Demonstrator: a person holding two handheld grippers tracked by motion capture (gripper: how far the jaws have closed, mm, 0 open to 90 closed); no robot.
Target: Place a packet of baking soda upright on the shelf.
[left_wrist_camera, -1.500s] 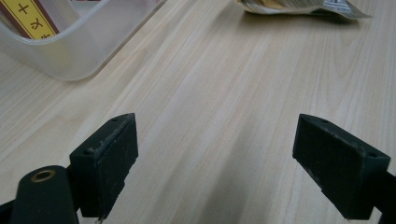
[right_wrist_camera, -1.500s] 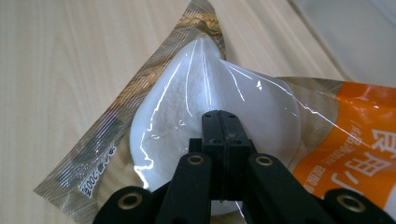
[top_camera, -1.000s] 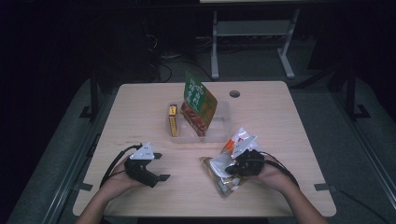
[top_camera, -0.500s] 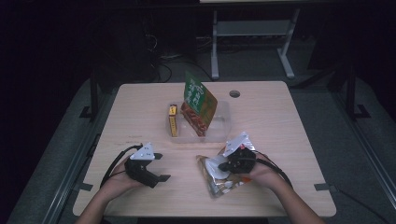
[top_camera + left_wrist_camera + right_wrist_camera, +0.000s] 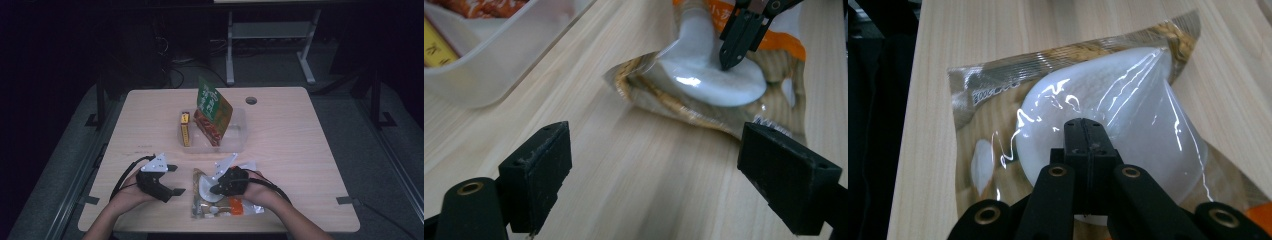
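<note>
Since the earlier frames, the snack pouch [image 5: 220, 197] has slid leftward along the table's [image 5: 310, 150] near edge, dragged by the right gripper. At left, the left gripper [image 5: 172, 180] rests, jaws spread and empty. The right gripper [image 5: 1085, 132], clenched on the pouch's film, lies low. Packing it into the clear tray [image 5: 235, 145] seems left undone.

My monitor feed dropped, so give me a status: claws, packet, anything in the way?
Left claw open, holding nothing. Right claw shut on the snack packet, which lies on the table. Clear tray with packets beyond, not in the way.
</note>
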